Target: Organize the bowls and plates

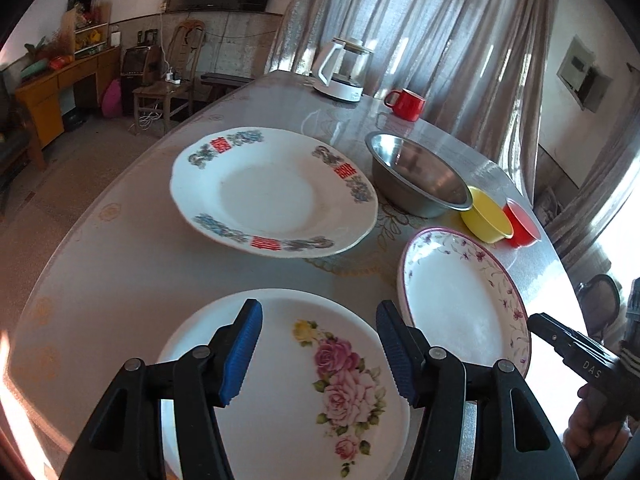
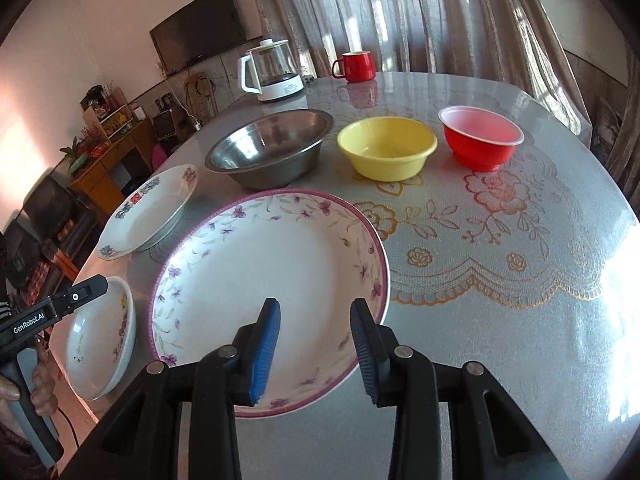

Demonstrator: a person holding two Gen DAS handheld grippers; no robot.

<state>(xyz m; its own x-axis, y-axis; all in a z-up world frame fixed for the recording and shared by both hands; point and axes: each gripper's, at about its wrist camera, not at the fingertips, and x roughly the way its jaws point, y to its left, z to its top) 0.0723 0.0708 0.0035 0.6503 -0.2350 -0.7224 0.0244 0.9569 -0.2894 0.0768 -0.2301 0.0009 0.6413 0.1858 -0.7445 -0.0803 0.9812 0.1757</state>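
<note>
Three plates lie on the table. A rose-print plate [image 1: 280,380] sits under my open left gripper [image 1: 320,352]. A purple-rimmed floral plate [image 2: 272,280] sits under my open right gripper [image 2: 316,344]; it also shows in the left wrist view [image 1: 460,300]. A larger plate with red characters [image 1: 272,188] lies farther back, also in the right wrist view [image 2: 148,212]. Behind stand a steel bowl [image 2: 272,148], a yellow bowl [image 2: 386,148] and a red bowl [image 2: 482,136]. Both grippers hold nothing.
A white kettle [image 2: 272,72] and a red mug [image 2: 356,66] stand at the table's far edge. The table [image 2: 500,260] has a shiny lace-patterned cover. Curtains hang behind; a desk and chair stand left of the table.
</note>
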